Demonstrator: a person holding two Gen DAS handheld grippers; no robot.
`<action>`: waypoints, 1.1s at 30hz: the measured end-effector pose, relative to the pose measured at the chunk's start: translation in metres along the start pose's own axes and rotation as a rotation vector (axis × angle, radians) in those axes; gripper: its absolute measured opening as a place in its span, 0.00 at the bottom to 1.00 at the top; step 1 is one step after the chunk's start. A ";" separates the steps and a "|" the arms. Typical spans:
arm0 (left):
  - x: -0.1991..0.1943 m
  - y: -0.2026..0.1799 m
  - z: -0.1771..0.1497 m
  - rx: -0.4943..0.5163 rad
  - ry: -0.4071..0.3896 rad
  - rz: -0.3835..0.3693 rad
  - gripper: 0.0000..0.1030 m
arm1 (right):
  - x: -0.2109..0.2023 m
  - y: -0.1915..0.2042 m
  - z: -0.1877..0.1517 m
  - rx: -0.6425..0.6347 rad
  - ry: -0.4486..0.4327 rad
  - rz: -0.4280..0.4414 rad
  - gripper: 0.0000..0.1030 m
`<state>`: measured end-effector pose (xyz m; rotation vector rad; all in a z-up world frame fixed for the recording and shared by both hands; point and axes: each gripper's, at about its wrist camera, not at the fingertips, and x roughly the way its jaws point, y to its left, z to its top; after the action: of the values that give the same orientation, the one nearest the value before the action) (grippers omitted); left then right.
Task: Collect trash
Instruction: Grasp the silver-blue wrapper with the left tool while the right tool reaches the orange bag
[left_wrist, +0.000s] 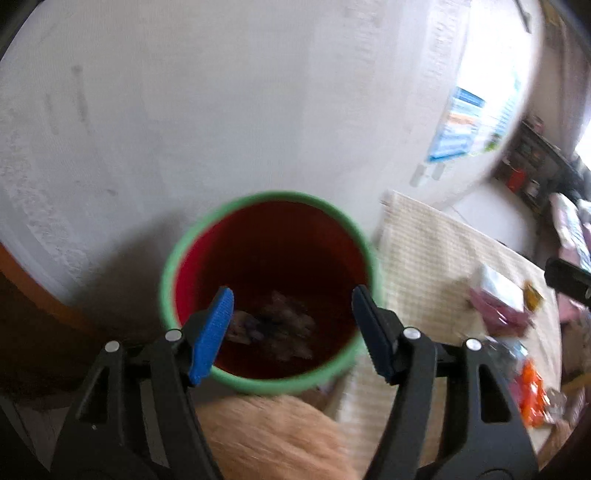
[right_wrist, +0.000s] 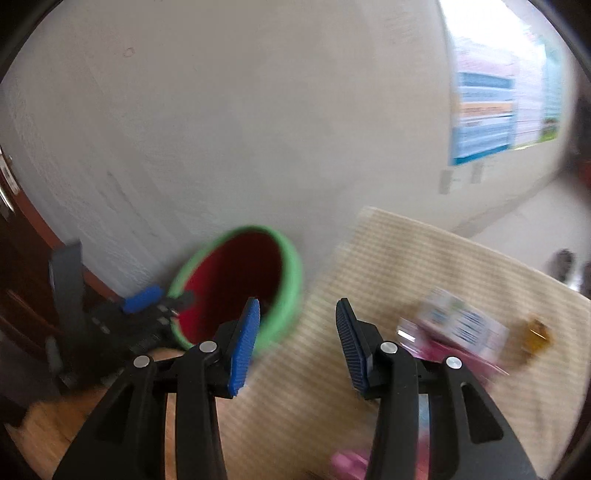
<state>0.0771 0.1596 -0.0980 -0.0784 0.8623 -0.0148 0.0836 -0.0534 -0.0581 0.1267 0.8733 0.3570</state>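
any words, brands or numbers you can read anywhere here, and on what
None can be read; both views are motion-blurred.
Wall poster: blue, orange and white bands of print, all blurred.
White box on the mat: blue print and a small picture, too blurred.
Orange wrapper: no legible text.
Bin: no label visible.

checked mat (right_wrist: 424, 258) (blurred), pink box (right_wrist: 458, 328)

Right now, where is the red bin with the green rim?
The red bin stands against the white wall, left of the checked mat; in the left wrist view it sits directly ahead between the open left tongs.
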 end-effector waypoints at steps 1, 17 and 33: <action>0.000 -0.012 -0.005 0.034 0.005 -0.016 0.62 | -0.007 -0.008 -0.009 0.006 0.000 -0.026 0.42; 0.000 -0.141 -0.063 0.289 0.145 -0.175 0.62 | -0.040 -0.124 -0.134 0.492 0.085 -0.065 0.53; 0.010 -0.194 -0.063 0.455 0.162 -0.198 0.67 | -0.047 -0.150 -0.147 0.527 0.057 -0.068 0.65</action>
<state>0.0394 -0.0385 -0.1321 0.2678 0.9917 -0.4056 -0.0186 -0.2157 -0.1563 0.5741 1.0108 0.0601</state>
